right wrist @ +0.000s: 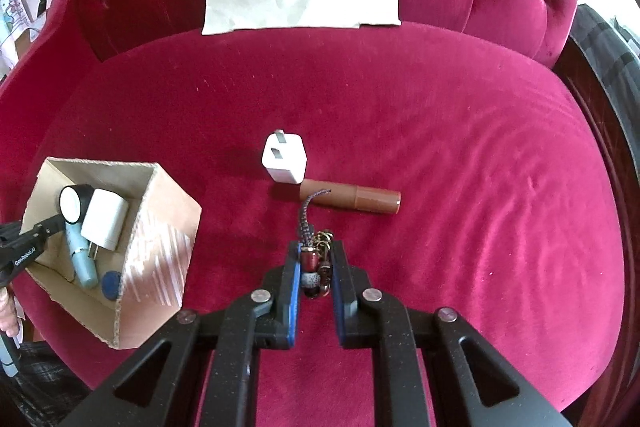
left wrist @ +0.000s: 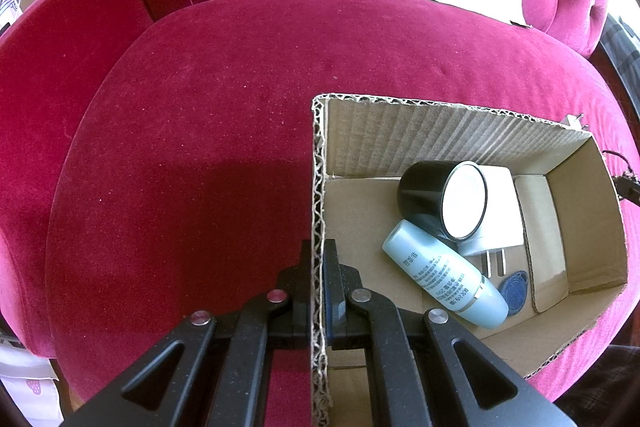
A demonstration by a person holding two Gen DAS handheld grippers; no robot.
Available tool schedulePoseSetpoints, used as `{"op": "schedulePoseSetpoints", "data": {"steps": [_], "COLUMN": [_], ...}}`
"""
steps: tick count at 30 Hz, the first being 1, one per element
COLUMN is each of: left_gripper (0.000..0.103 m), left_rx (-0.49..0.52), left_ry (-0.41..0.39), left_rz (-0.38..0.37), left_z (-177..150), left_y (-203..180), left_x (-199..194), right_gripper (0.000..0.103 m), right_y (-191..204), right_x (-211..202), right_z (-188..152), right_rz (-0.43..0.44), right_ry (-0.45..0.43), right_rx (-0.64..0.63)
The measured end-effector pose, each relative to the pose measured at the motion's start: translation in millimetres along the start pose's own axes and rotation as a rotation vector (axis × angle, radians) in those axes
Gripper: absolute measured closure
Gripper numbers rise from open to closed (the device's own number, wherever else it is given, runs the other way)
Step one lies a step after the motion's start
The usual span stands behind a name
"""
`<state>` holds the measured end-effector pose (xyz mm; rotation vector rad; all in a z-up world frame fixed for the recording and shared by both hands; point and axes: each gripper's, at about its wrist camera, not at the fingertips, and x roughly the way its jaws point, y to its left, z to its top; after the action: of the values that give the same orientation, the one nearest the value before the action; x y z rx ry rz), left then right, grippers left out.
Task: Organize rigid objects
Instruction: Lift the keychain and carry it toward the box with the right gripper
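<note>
Red sofa seat: charger against brown tube

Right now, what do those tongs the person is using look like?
Both the left tongs and right tongs are matte black, with angular linkage arms, round silver rivets and blue pads inside the fingers. Small white lettering marks the left one's side.

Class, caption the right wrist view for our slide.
Right gripper shut on a beaded keychain, near a white charger and brown tube.

bright daylight, sharp shadows – edges bowed (fisheye), corners dark
</note>
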<state>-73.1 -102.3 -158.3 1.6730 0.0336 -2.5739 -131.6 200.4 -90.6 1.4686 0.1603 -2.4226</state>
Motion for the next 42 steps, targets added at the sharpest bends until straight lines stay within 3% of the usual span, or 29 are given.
{"op": "schedulePoseSetpoints", "data": {"steps": [26, 42], "left_gripper": [0.1, 0.1], "left_rx": [0.002, -0.002], "left_ry": [-0.001, -0.002], "left_rz": [0.001, 0.003], "left_z": [2, 0], "left_y": [0, 3], "left_x": [2, 1], "right_gripper": [0.091, 0.091], "right_y": [40, 81], "right_x": [-65, -92], "right_z": [27, 46], "right_rz": [0.035, 0.112], "right_ry": [-0.157, -0.237], "right_rx": [-0.056, -0.086]}}
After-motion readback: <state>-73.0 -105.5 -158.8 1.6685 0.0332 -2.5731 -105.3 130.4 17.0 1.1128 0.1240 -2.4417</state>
